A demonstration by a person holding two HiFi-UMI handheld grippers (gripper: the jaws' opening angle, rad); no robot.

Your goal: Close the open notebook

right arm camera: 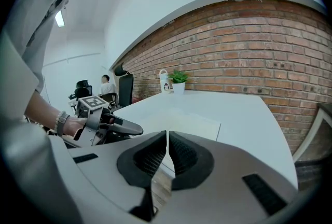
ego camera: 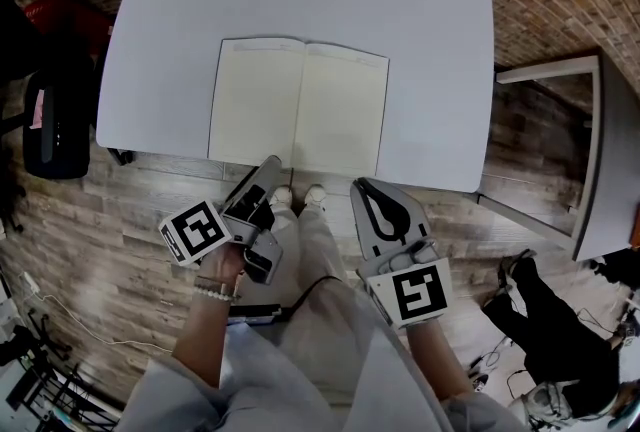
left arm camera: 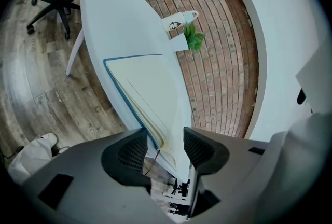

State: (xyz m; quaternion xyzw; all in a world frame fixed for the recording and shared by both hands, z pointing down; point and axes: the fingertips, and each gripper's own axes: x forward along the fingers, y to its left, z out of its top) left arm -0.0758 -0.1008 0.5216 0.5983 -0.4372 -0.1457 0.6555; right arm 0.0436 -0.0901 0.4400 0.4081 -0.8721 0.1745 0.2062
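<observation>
— How far had the closing got, going by the head view?
— Nowhere that showed. The notebook [ego camera: 298,107] lay flat and open on the white desk [ego camera: 430,10], both pages up, close to the desk's near edge. Neither cover was lifted, so I judged the whole fold was left to do.
— And the hands there?
— Both were held low at the near side. The left gripper [ego camera: 271,166] slanted in toward the notebook's near edge around the spine. The right gripper [ego camera: 362,186] sat to its right, tips by the notebook's near right corner. I could not tell whether either touched the desk.
— What did the left gripper view add?
— That gripper was rolled onto its side, since the desk ran nearly upright through the picture. Its jaws stood wide apart. The notebook's near edge and the desk's rim showed in the gap, yet neither pad pressed on them. It held nothing, and I took it to be lining up on a cover or page edge.
— And the right gripper view?
— Its jaws were all but together, with only a thin slit between the pads and nothing in it. It pointed across the desk from the near edge, the notebook lying beyond its tips and the left gripper off to the left
</observation>
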